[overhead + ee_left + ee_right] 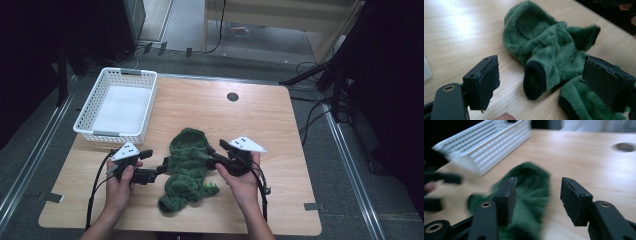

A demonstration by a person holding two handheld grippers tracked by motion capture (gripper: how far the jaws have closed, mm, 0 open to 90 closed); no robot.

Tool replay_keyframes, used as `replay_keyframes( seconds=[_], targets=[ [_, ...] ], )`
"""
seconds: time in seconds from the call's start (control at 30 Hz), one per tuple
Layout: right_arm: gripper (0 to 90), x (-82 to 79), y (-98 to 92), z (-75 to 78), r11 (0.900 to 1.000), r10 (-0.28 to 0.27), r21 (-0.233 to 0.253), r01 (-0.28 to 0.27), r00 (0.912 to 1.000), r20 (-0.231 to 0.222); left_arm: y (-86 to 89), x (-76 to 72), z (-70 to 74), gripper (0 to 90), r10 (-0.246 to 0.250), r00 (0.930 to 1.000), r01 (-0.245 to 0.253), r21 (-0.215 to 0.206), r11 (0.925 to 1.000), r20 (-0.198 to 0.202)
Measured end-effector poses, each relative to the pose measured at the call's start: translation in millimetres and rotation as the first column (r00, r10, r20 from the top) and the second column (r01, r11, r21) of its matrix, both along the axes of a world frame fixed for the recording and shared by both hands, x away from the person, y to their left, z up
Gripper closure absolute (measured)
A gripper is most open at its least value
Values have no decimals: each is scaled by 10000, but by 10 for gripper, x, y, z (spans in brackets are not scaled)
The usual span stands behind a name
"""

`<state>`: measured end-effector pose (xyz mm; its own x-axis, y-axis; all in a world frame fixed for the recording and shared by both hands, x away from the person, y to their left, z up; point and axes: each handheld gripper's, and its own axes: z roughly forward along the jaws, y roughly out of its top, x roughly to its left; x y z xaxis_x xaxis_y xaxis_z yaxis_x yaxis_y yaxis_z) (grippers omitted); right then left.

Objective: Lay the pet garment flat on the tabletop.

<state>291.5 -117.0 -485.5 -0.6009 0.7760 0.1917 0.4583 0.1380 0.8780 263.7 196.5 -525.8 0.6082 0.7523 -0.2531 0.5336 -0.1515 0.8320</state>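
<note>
A green fuzzy garment [189,167] with dark cuffs lies crumpled on the wooden table [265,120], near its front middle. My left gripper [161,167] is at the garment's left edge and stands open. In the left gripper view the garment [549,50] lies just ahead, one dark-rimmed sleeve opening [534,80] between the wide-apart jaws of the left gripper [549,85]. My right gripper [212,159] is at the garment's right side, over its edge. In the right gripper view the right gripper [537,195] is open, with the blurred garment [529,195] under and between the jaws.
A white slatted basket [85,112] stands at the table's back left, also seen as the basket [486,147] beyond the garment. A round dark hole [232,96] sits near the table's far edge. Cables and dark stands crowd the floor to the right.
</note>
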Motion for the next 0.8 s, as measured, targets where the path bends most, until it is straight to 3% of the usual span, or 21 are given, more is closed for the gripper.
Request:
replay_keyframes(
  seconds=[0.03,0.07,0.1,0.17,0.2,0.23,0.3,0.37,0.4,0.43,0.47,0.53,0.67,0.8],
  targets=[
    [462,-15,54,-42,9991,346,-260,-347,9994,-38,-25,3,-8,150,-30,10000,31,149,9999,-52],
    [462,-15,54,-42,9991,346,-260,-347,9994,-38,-25,3,-8,150,-30,10000,31,149,9999,-52],
    [445,-23,157,-137,9908,1031,-847,-1055,9941,-323,-76,5,-28,150,-92,9999,96,325,9994,-111],
    [486,-13,229,-240,9809,993,-1620,-1076,9934,-582,-96,14,-49,150,-239,9992,247,258,9994,-313],
    [486,-13,229,-240,9809,993,-1620,-1076,9934,-582,-96,14,-49,153,-239,9992,247,258,9994,-313],
    [619,7,226,-311,9759,802,-1966,-942,9937,-780,-99,19,-66,233,111,9992,-96,397,9992,-381],
    [707,25,165,-335,9832,825,-1530,-991,9904,-1110,-86,27,-89,489,36,9986,-17,351,9994,-535],
    [751,35,109,-332,9877,935,-1115,-1094,9859,-1388,-85,31,-115,695,-266,9976,295,461,9985,-634],
    [751,35,109,-332,9877,935,-1115,-1094,9859,-1388,-85,31,-115,757,-266,9976,295,461,9985,-634],
    [766,33,93,-333,9875,952,-1111,-1114,9854,-1412,-81,38,-127,757,-419,9962,460,523,9976,-766],
    [782,19,77,-345,9862,998,-1157,-1185,9828,-1554,-75,45,-137,861,-578,9939,621,435,9971,-941],
    [783,5,67,-373,9840,1021,-1283,-1235,9815,-1619,-57,62,-152,877,-903,9880,951,328,9949,-1256],
    [781,-14,51,-451,9737,890,-1906,-1248,9785,-1861,-41,73,-174,888,-1229,9783,1330,507,9898,-1668],
    [790,-15,-29,-490,9753,781,-1861,-1188,9741,-2122,-39,61,-168,892,-1574,9709,1724,708,9825,-1806]
  ],
)
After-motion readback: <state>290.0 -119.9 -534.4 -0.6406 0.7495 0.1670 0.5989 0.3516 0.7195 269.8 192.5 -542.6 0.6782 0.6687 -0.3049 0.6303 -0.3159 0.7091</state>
